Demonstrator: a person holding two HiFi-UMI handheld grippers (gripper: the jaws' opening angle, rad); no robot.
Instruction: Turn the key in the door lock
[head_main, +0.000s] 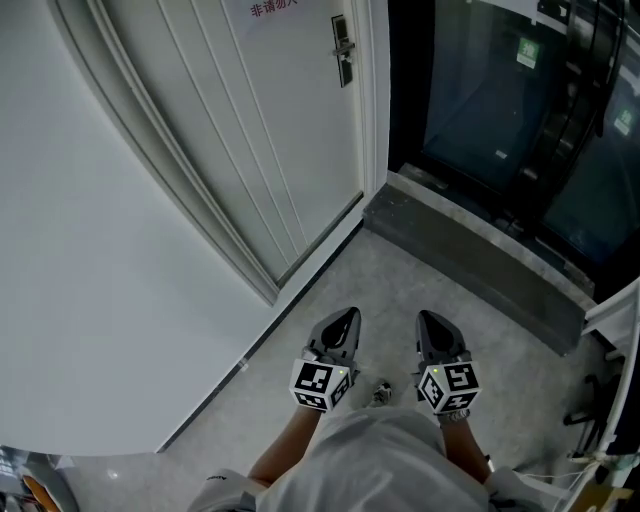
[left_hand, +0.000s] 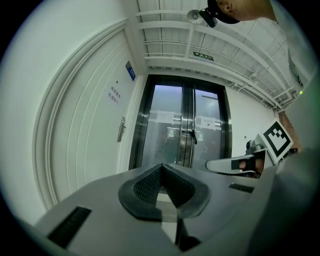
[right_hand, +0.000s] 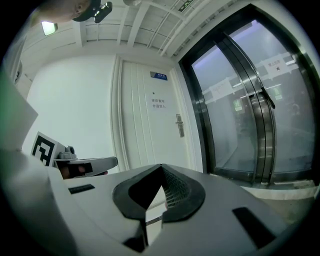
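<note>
A white door (head_main: 270, 110) stands ahead, with its lock plate and handle (head_main: 342, 50) on the right edge. The same lock plate shows small in the left gripper view (left_hand: 121, 129) and in the right gripper view (right_hand: 179, 125). I cannot make out a key in any view. My left gripper (head_main: 343, 325) and right gripper (head_main: 433, 328) are held side by side over the floor, far short of the door. Both point forward. The left gripper's (left_hand: 161, 167) jaws meet at the tip with nothing between them. The right gripper's (right_hand: 161, 167) jaws are likewise shut and empty.
A curved white wall (head_main: 90, 280) fills the left. Right of the door are dark-framed glass double doors (left_hand: 182, 125) behind a raised stone threshold (head_main: 470, 260). The floor (head_main: 330, 280) is grey concrete. A red-lettered notice (head_main: 273, 8) hangs on the door. Some white furniture (head_main: 615, 320) stands at the right edge.
</note>
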